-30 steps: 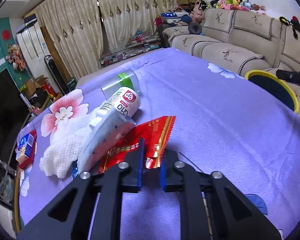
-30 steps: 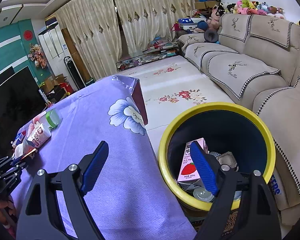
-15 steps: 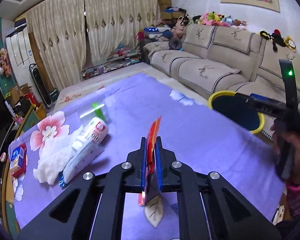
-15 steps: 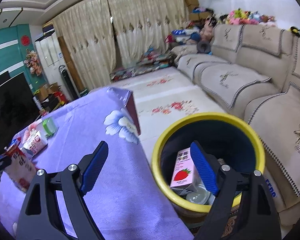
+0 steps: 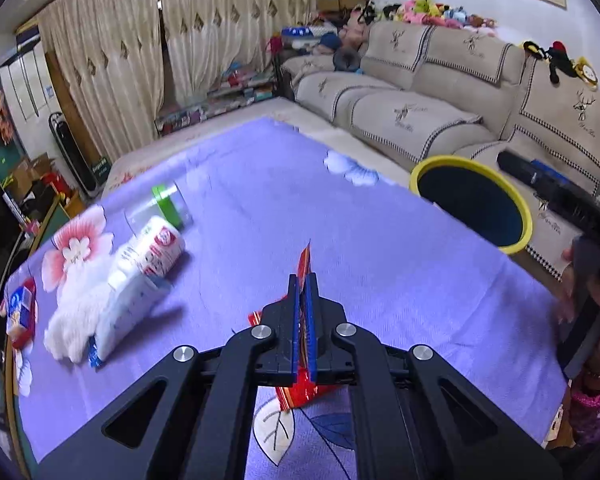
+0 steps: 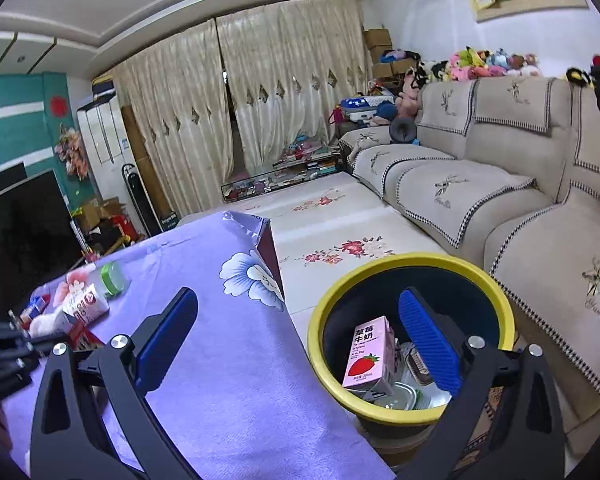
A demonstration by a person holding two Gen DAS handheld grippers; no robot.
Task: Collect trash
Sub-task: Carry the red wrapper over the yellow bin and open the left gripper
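My left gripper [image 5: 302,280] is shut on a red snack wrapper [image 5: 305,264] and holds it edge-on above the purple tablecloth [image 5: 380,248]. The wrapper also shows in the right wrist view [image 6: 82,336]. A yellow-rimmed bin [image 5: 460,164] stands off the table's right edge. In the right wrist view my right gripper [image 6: 300,312] is open and empty, above the gap between the table edge and the bin [image 6: 324,312]. A pink strawberry milk carton [image 6: 368,356] and other trash lie in the bin.
On the table's left lie a white yogurt bottle [image 5: 156,244], a clear jar with a green lid [image 5: 168,204], a white cloth [image 5: 72,320], a tissue pack [image 5: 128,312] and a small box [image 5: 20,312]. A beige sofa [image 5: 440,92] stands behind the bin.
My left gripper closed on the red wrapper, lifted it off the table and carried it right, towards the bin. My right gripper stayed open near the bin and tilted up slightly.
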